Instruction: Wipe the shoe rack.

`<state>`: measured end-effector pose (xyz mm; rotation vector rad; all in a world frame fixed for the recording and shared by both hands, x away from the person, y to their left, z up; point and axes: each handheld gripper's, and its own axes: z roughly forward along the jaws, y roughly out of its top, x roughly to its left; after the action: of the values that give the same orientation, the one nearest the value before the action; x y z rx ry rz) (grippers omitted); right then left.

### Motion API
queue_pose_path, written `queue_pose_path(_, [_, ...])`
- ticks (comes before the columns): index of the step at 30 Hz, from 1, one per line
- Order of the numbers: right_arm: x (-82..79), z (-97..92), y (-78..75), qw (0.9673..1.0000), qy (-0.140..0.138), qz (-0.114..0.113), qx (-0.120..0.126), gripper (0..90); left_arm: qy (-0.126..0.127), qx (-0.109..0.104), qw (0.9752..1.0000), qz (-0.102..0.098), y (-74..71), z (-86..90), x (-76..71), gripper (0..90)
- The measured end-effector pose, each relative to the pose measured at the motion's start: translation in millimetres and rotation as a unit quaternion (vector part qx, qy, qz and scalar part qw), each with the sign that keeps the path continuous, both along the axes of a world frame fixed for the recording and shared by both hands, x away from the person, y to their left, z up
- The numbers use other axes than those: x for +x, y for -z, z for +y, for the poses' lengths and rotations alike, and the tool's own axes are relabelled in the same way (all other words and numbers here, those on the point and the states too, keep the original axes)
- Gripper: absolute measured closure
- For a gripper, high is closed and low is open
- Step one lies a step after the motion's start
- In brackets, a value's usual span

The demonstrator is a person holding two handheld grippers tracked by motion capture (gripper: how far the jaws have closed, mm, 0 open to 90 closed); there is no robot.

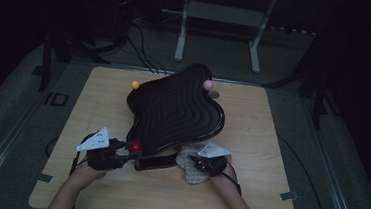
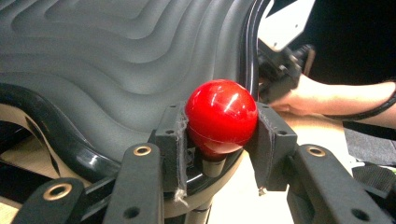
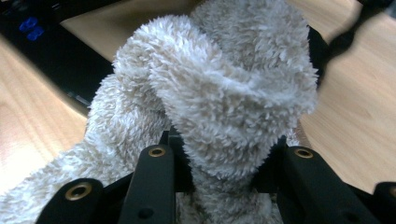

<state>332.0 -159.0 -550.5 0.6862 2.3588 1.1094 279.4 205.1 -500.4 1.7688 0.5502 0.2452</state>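
While the person's forearms come in from the near edge of the wooden worktop (image 1: 251, 140), the left gripper (image 1: 119, 152) sits at the near left corner of a black wavy tray (image 1: 172, 113). Its fingers (image 2: 170, 140) are clamped on a red knob (image 2: 221, 116), one pad pressed against each side of the ball. That knob stands on a short stem at the tray's glossy rim. The tray is ridged in stepped contours and looks tilted, its far edge higher. A yellow knob (image 1: 135, 84) shows at the far left of the rim, a pink knob (image 1: 207, 85) at the far right.

The right gripper (image 1: 200, 163) is at the tray's near right edge. Its fingers (image 3: 156, 163) are clamped on a fluffy beige cloth (image 3: 219, 102), which bunches up between them and folds over above. In the high view the cloth lies on the worktop, touching the tray's near rim. The two grippers are near each other, with the tray's near corner between them.
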Motion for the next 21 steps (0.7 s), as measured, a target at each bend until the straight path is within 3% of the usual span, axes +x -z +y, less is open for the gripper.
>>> queue_pose_path(2, [-6.9,2.3,2.3,1.0,0.0,-0.005,-0.007,67.7,0.003,-0.004,1.0,0.001,0.8,0.1,0.7,59.9])
queue_pose_path(4, [-16.7,11.0,1.9,0.9995,-0.03,0.007,-0.001,67.6,0.003,-0.002,1.0,0.001,0.4,0.1,0.9,59.9])
queue_pose_path(6, [-24.9,19.9,1.7,0.9983,-0.057,0.0,-0.013,67.5,0.003,-0.002,1.0,0.001,0.5,0.1,0.6,59.9])
queue_pose_path(8, [-22.9,22.0,-0.7,0.9977,-0.067,0.001,-0.014,67.4,0.002,0.0,1.0,0.0,-0.1,0.2,0.6,59.9])
queue_pose_path(13, [0.4,16.3,-2.2,1.0,0.0,-0.002,-0.001,67.3,0.005,-0.003,1.0,0.001,0.7,0.5,1.1,59.9])
queue_pose_path(15, [-1.7,23.9,-1.1,1.0,0.004,-0.001,0.0,67.3,0.005,-0.007,1.0,0.002,1.4,0.5,1.2,59.9])
queue_pose_path(21, [-27.0,52.0,1.0,0.9976,-0.069,0.006,0.005,67.3,0.004,-0.003,1.0,0.002,0.7,0.4,0.3,59.9])
